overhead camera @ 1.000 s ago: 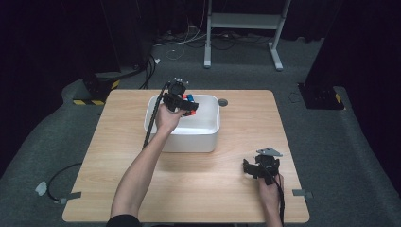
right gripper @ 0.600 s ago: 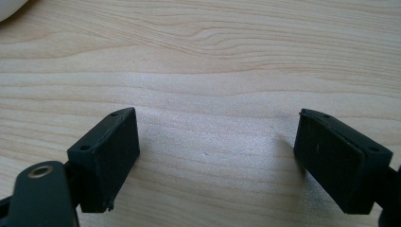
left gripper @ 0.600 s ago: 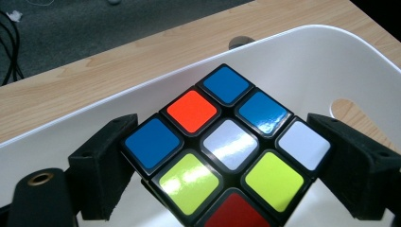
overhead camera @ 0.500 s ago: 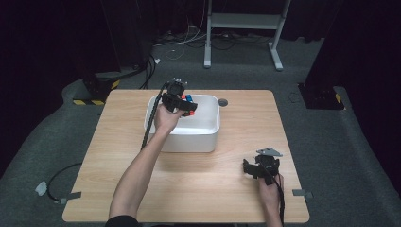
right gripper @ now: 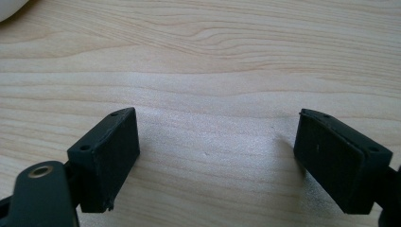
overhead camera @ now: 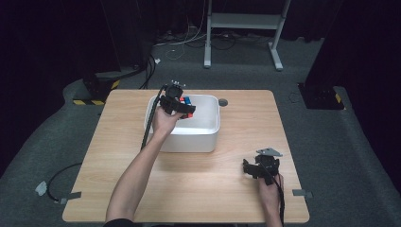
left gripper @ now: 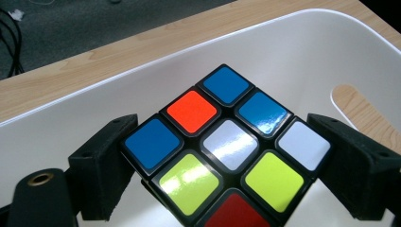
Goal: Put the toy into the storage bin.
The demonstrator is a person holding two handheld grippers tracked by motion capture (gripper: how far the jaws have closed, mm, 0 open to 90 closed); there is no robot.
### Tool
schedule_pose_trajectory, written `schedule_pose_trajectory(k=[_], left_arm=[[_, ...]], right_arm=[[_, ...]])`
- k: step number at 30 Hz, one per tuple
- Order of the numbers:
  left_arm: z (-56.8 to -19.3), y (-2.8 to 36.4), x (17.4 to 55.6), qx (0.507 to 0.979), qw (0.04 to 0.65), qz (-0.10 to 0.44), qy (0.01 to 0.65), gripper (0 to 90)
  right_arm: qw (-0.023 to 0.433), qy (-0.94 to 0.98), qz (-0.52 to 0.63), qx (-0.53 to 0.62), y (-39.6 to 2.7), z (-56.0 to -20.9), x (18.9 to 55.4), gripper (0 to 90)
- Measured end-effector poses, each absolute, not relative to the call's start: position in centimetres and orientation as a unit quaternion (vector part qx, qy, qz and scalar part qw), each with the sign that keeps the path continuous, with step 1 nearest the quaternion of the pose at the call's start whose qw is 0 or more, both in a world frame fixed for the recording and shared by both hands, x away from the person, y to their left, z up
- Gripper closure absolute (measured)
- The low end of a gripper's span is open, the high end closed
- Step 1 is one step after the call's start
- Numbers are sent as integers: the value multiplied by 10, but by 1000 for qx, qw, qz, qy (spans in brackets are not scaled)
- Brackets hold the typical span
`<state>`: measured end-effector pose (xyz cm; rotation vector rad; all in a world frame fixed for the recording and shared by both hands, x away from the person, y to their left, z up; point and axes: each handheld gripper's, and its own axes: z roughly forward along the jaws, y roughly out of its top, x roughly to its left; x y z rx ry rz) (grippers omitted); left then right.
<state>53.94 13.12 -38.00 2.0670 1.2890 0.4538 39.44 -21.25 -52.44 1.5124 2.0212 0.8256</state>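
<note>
Your left gripper (left gripper: 227, 156) is pinching the puzzle cube (left gripper: 222, 146) by two opposite corners, with the cube held above the inside of the white bin (overhead camera: 208, 137), near the bin's far-left part. That corner-to-corner hold looks like the weak point: the pads bear on edges rather than flat faces, so the cube could twist or pop out if you tilt or loosen unevenly. Released from this height, it may bounce off the bin's wall. Your right gripper (overhead camera: 259, 168) rests with jaws spread on the desk (overhead camera: 236, 198), well clear of the bin on its near-right side, holding nothing.
</note>
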Motion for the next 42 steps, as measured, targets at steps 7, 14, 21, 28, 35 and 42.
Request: schedule_pose_trajectory(k=[7, 14, 21, 28, 35, 42], left_arm=[[-373, 135, 534, 787, 331, 180, 488, 134], [-372, 136, 532, 788, 330, 177, 489, 134], [-372, 135, 529, 791, 331, 173, 485, 134], [-374, 138, 524, 793, 331, 171, 482, 134], [-373, 140, 518, 792, 337, 171, 479, 134], [-370, 142, 513, 795, 334, 174, 475, 134]], right_arm=[[240, 739, 302, 552, -212, -524, 394, 146], [240, 739, 302, 552, -212, -524, 394, 145], [240, 739, 302, 552, -212, -524, 394, 146], [240, 740, 302, 552, -212, -524, 394, 145], [240, 739, 302, 552, -212, -524, 394, 145], [240, 740, 302, 552, -212, -524, 394, 145]])
